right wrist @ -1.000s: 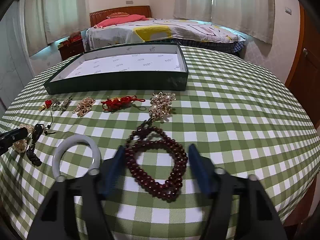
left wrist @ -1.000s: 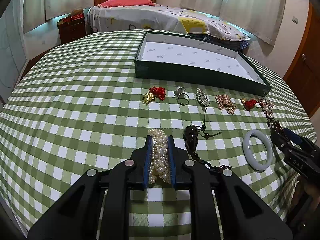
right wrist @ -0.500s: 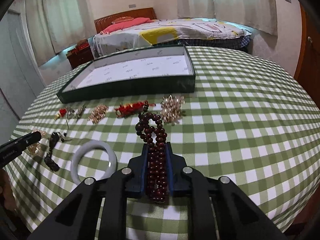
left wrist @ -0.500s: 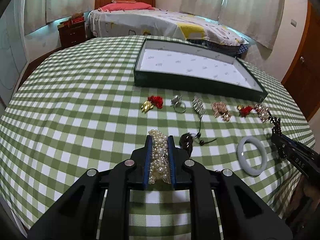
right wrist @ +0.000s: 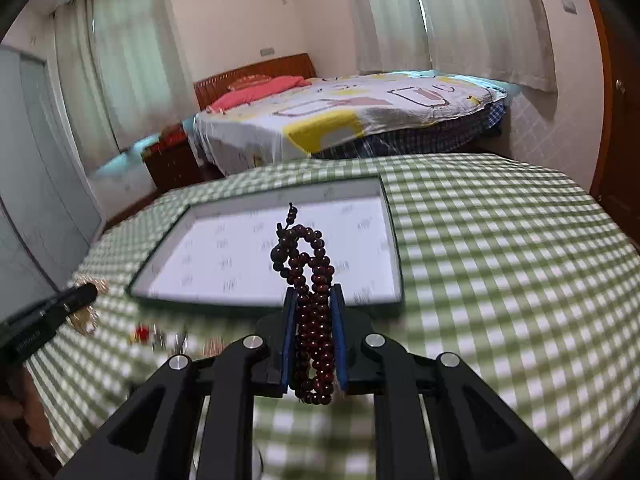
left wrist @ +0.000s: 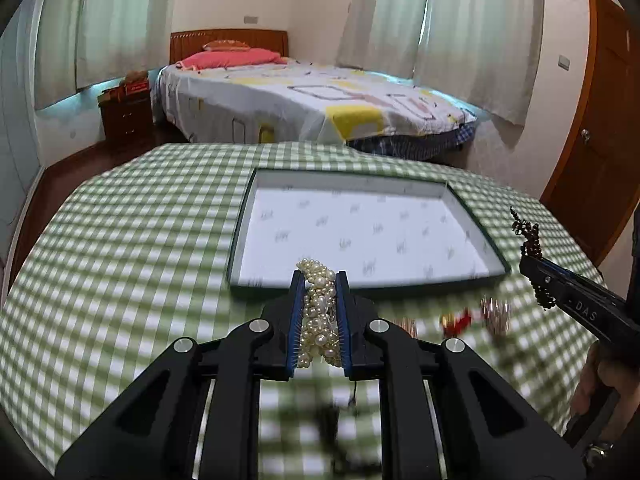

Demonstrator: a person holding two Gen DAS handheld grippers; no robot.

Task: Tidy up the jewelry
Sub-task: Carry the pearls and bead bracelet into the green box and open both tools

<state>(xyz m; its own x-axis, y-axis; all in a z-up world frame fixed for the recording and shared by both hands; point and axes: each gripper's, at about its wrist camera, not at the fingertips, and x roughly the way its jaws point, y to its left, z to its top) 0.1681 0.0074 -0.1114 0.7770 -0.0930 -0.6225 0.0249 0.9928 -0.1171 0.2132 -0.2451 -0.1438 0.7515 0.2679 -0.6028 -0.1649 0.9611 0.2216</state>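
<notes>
My left gripper [left wrist: 319, 280] is shut on a white pearl bracelet [left wrist: 319, 312] and holds it above the table, in front of the near wall of the dark green tray [left wrist: 400, 286] with a white lining. My right gripper [right wrist: 313, 294] is shut on a dark red bead bracelet [right wrist: 310, 280], held up before the same tray [right wrist: 264, 305]. The right gripper also shows at the right of the left wrist view [left wrist: 536, 268], beads dangling. The left gripper shows at the left of the right wrist view [right wrist: 86, 292].
Blurred small jewelry lies on the green checked tablecloth before the tray: a red piece [left wrist: 460, 320] and gold pieces [left wrist: 496, 312], also in the right wrist view [right wrist: 142, 332]. A bed [left wrist: 320, 100] stands beyond the table and a wooden door [left wrist: 600, 140] at right.
Both grippers have lifted their bracelets off the table and moved forward toward the tray. The right gripper closed on the bead bracelet a second ago.
</notes>
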